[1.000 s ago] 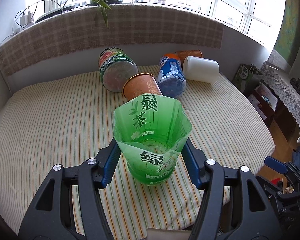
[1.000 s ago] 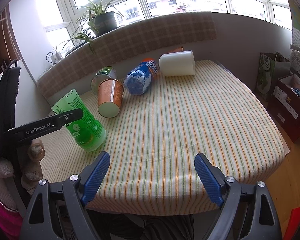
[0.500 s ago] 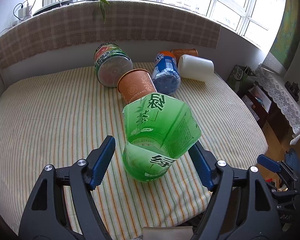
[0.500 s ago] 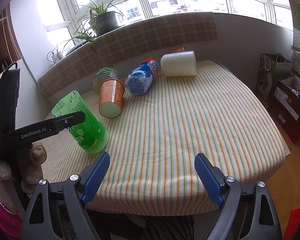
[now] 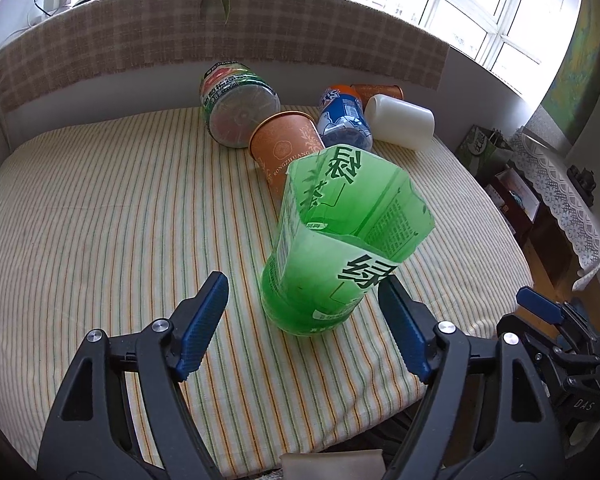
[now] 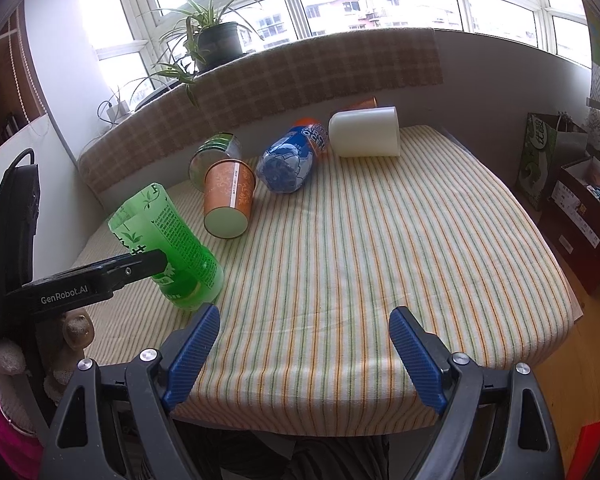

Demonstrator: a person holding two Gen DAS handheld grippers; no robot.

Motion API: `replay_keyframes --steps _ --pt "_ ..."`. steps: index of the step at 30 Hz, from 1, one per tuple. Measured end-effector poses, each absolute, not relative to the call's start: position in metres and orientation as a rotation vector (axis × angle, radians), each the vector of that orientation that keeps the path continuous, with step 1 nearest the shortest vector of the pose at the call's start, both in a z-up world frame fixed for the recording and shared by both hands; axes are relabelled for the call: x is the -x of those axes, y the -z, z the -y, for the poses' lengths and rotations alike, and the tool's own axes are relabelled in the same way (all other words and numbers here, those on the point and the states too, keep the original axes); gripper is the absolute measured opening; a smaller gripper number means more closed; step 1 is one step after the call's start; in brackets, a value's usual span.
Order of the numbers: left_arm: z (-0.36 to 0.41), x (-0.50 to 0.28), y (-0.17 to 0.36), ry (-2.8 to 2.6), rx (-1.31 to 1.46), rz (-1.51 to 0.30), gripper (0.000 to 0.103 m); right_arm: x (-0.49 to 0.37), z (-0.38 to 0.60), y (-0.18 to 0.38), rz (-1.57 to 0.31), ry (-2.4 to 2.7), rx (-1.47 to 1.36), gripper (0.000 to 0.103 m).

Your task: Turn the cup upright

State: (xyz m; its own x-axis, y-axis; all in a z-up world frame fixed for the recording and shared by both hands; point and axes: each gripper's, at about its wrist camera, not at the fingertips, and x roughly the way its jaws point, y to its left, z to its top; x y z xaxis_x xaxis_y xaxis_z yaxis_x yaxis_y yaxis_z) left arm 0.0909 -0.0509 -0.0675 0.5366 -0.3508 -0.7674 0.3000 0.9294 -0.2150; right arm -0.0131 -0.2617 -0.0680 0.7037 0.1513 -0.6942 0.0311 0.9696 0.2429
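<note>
A green cut-bottle cup (image 5: 340, 248) stands upright, mouth up, on the striped tablecloth (image 5: 100, 220) near the front edge; it also shows in the right wrist view (image 6: 168, 244). My left gripper (image 5: 304, 316) is open, its blue pads apart on either side of the cup's base and not touching it. My right gripper (image 6: 304, 352) is open and empty over the table's front edge, to the right of the green cup.
Several cups lie on their sides at the back: an orange paper cup (image 5: 288, 152), a fruit-print cup (image 5: 236, 108), a blue cup (image 5: 344, 120), a white cup (image 5: 400, 120). A potted plant (image 6: 216, 40) sits on the sill. Bags and boxes (image 6: 572, 192) stand right.
My left gripper has opened and let go of the green cup, then drawn back and up a little. The cup stays upright. The right gripper has not moved.
</note>
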Motion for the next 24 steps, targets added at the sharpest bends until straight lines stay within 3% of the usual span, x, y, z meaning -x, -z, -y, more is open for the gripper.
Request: replay_keyframes --steps 10,19,20,22,24 --pt "0.028 -0.069 0.065 0.325 0.052 -0.898 0.080 0.007 0.257 0.057 -0.753 -0.073 -0.212 0.088" --pt "0.007 -0.029 0.018 0.162 0.042 -0.626 0.080 0.002 0.244 0.036 -0.675 -0.070 -0.169 0.088" --pt "0.005 -0.025 0.014 0.153 0.047 -0.601 0.081 0.002 0.243 0.034 -0.665 -0.068 -0.162 0.088" --pt "0.003 -0.018 0.006 0.136 0.054 -0.551 0.094 0.003 0.239 0.029 -0.645 -0.063 -0.146 0.089" --pt "0.002 -0.010 -0.001 0.110 0.048 -0.500 0.096 0.004 0.235 0.025 -0.626 -0.058 -0.128 0.089"
